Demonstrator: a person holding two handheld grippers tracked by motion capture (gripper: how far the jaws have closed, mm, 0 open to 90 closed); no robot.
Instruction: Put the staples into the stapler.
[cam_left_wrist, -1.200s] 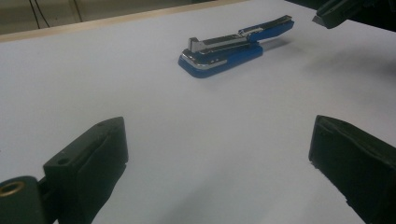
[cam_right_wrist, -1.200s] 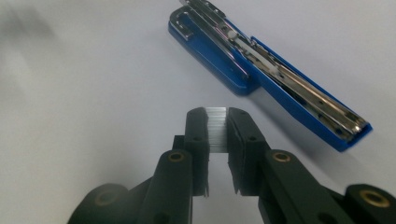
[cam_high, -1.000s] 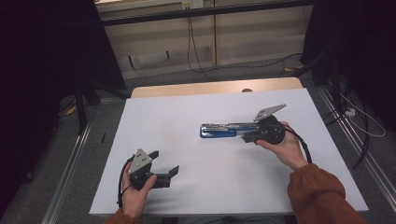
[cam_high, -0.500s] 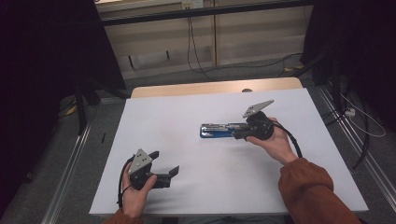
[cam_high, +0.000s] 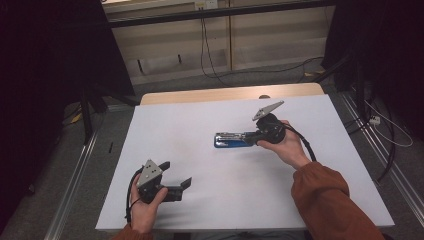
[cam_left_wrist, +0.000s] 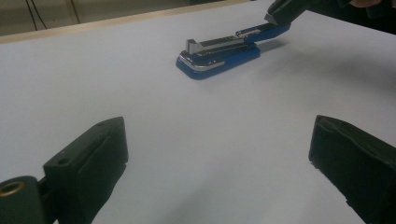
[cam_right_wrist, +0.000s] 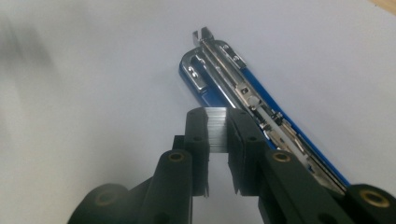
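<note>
**A:** What sits between the jaws of the right gripper (cam_right_wrist: 218, 130)?

**B:** A strip of staples (cam_right_wrist: 217, 129), silvery and ribbed, pinched flat between the two black pads in the right gripper view. The jaws stand narrow, pressed on the strip's two faces.

**A:** And just beyond them?

**B:** The open blue stapler (cam_right_wrist: 243, 95), its metal magazine channel laid bare and running away from the jaws. In the high view the stapler (cam_high: 231, 139) lies near the middle of the white counter (cam_high: 210, 200), with the right gripper (cam_high: 252, 137) at its right-hand end.

**A:** What has changed in the last second?

**B:** The right hand has carried the gripper leftward across the counter, from off the stapler's hinge end to right over it. The stapler itself has not shifted, and the grip on the strip looks the same.

**A:** What does that mean for the work?

**B:** By my reading, the staples are being brought in for loading. The strip hangs above the rear of the channel but is not yet seated, and it still needs lining up with the rails.

**A:** The other hand?

**B:** The left gripper (cam_high: 176, 182) rests near the counter's front-left corner, well apart from the stapler, jaws spread wide and empty in the left gripper view (cam_left_wrist: 219, 154).
</note>
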